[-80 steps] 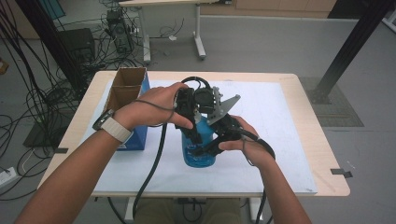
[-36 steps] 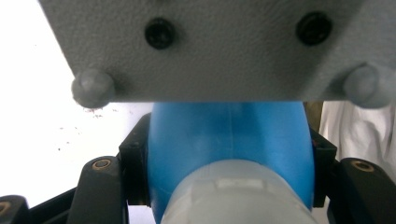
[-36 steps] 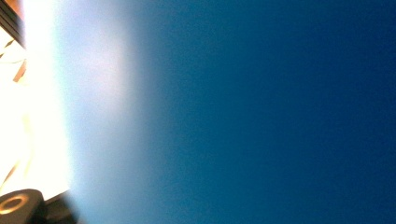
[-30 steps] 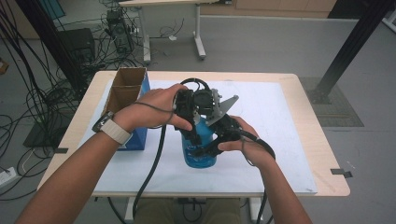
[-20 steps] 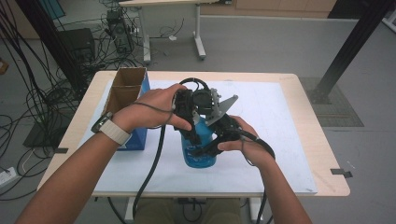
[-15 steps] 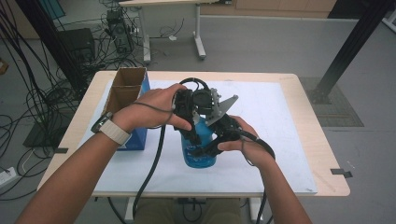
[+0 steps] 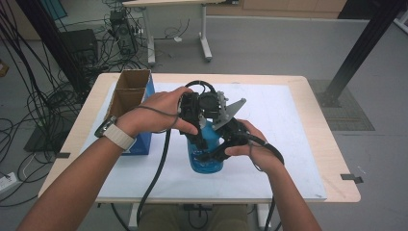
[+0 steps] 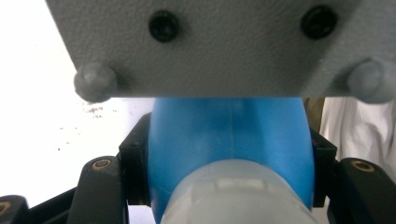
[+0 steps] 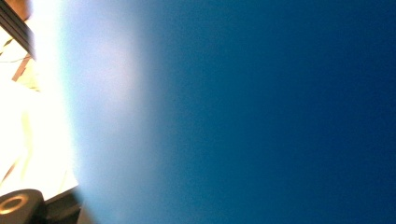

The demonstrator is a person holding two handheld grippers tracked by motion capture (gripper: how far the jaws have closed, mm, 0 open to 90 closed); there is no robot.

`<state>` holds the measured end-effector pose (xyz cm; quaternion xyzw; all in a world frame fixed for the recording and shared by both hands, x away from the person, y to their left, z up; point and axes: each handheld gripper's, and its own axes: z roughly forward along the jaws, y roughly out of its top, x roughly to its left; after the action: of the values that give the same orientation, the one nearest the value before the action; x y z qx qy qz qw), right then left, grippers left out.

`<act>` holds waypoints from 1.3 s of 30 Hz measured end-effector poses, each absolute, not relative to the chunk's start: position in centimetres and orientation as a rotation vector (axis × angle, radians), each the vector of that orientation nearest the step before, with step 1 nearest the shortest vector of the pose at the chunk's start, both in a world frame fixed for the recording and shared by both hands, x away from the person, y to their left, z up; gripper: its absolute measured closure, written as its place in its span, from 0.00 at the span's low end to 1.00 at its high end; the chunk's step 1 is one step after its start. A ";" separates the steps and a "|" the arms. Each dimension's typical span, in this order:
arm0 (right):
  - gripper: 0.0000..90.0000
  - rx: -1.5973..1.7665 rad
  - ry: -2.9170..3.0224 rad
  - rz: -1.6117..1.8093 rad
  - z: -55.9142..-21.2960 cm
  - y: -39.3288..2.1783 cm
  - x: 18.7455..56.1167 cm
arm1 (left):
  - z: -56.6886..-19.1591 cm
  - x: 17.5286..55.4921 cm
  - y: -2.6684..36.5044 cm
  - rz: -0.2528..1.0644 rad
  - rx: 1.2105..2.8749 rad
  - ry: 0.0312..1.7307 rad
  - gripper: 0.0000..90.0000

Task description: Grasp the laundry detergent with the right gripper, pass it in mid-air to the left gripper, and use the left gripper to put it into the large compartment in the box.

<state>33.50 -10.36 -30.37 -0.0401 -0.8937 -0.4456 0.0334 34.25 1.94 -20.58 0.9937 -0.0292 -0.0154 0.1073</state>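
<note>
A blue bottle (image 7: 204, 162) stands upright on the white sheet near the table's front. My left gripper (image 7: 203, 126) comes down on its top. In the left gripper view the black fingers (image 8: 135, 172) clamp either side of the bottle (image 8: 229, 135) just above its pale cap (image 8: 233, 196), so the left gripper (image 8: 229, 186) is shut on it. My right gripper (image 7: 211, 150) grips the bottle's body from the right, its grey plate (image 7: 230, 110) sticking up. The blurred blue wall of the bottle (image 9: 257, 112) sits very close in the right gripper view.
An open cardboard box (image 7: 131, 94) with a blue side stands at the table's left, beside the left forearm. The white sheet (image 7: 274, 110) covers most of the wooden table (image 7: 332, 159). Cables and a black post (image 7: 356, 53) are on the floor beyond.
</note>
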 end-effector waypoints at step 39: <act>0.48 -0.120 -2.755 -1.377 -30.4 -10.5 33.6 | -20.6 34.3 1.9 -0.041 2.927 -0.095 0.42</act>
<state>33.57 -10.51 -30.45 -0.0389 -0.8934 -0.4465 0.0298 34.33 1.85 -20.64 0.9937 -0.0323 -0.0139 0.1064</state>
